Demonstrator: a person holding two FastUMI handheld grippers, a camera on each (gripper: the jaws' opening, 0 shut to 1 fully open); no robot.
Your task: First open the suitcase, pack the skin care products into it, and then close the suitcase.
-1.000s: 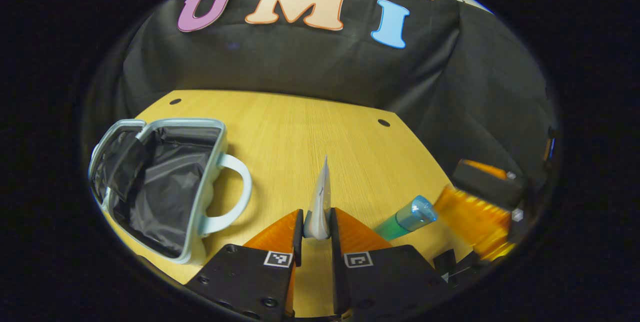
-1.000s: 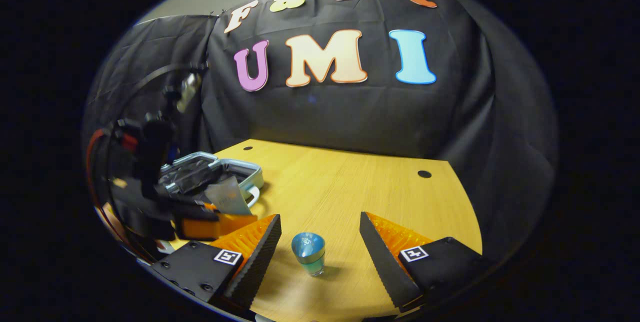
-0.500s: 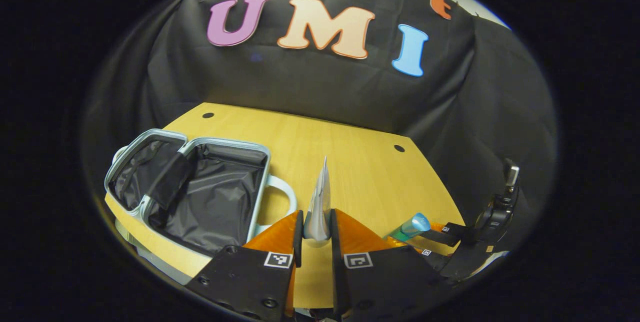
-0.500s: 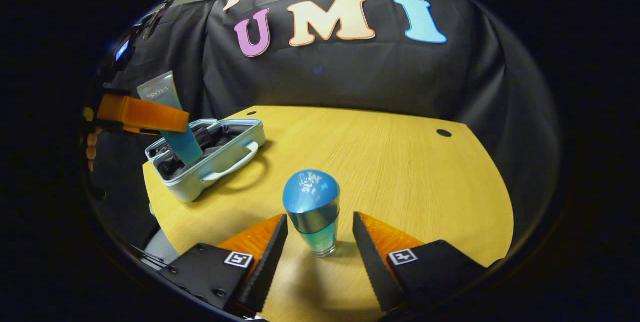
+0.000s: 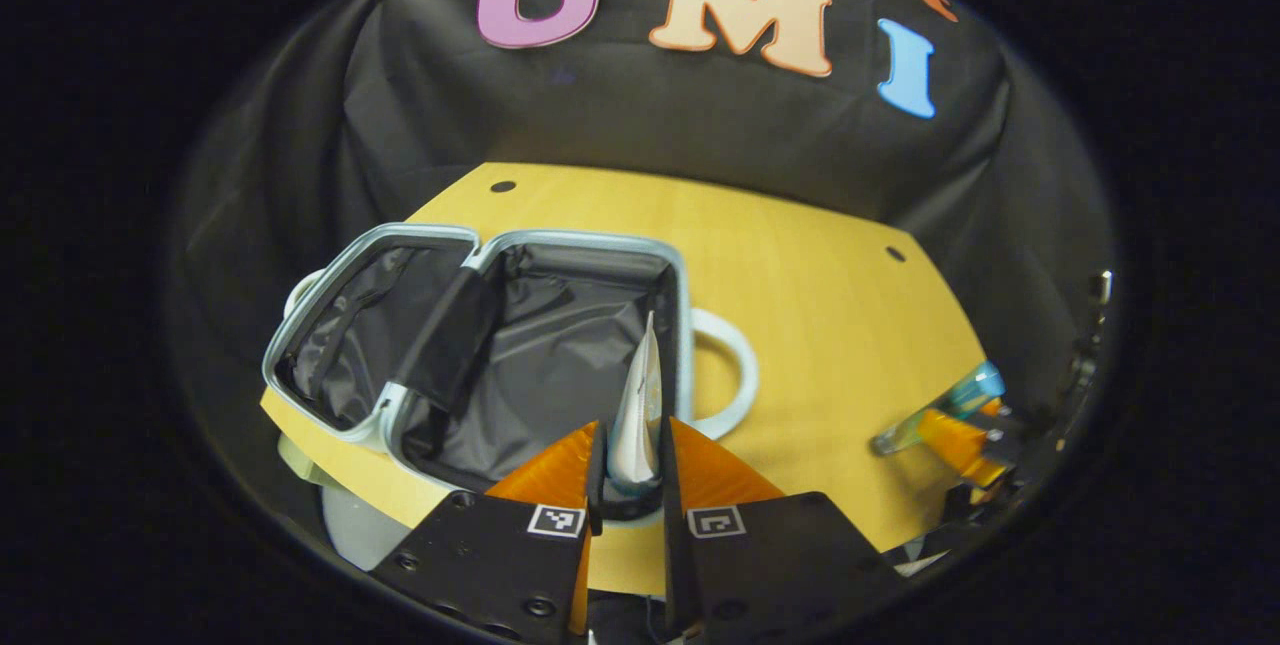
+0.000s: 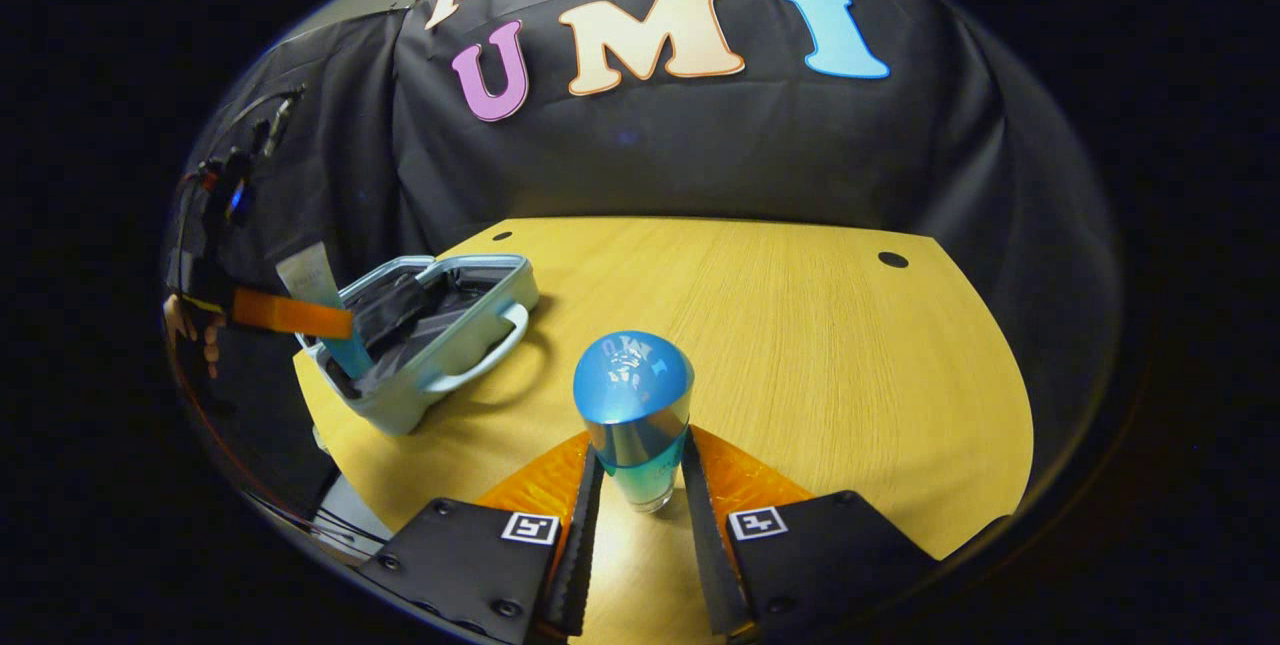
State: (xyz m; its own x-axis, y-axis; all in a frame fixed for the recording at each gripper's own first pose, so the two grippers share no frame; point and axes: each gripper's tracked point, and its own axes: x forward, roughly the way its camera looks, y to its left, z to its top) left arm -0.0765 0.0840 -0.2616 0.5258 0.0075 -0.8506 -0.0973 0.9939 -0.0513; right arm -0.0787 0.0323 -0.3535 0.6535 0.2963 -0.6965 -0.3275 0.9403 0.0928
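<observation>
left gripper view has the left gripper [image 5: 630, 460] clamped on a flat squeeze tube [image 5: 638, 415], seen edge-on between both fingers, and it sits right over the near corner of the open suitcase [image 5: 686, 325]. the case lies flat on the wooden table [image 5: 820, 265] with both halves up, black lining inside, a dark strap [image 5: 440, 340] across the hinge line, and its pale handle [image 5: 735, 385] sticking out toward the middle of the table. off at the right edge you can see the right gripper [image 5: 950, 430] with a small bottle [image 5: 945, 410] in it, tilted in this view

right gripper view shows the right gripper [image 6: 640, 500] with both fingers pressed on the lower clear part of that bottle [image 6: 635, 420], shiny blue dome cap on top, teal liquid below. bottle stands upright, base looks down at table [image 6: 800, 325] level but i can't tell if it's touching. suitcase [image 6: 470, 345] is well off to the left near the table edge, and the left gripper [image 6: 290, 315] holds the tube [image 6: 320, 295] upright there, lower end down inside the case. a bit of the hand [image 6: 195, 340] holding that gripper peeks in at the far left
</observation>
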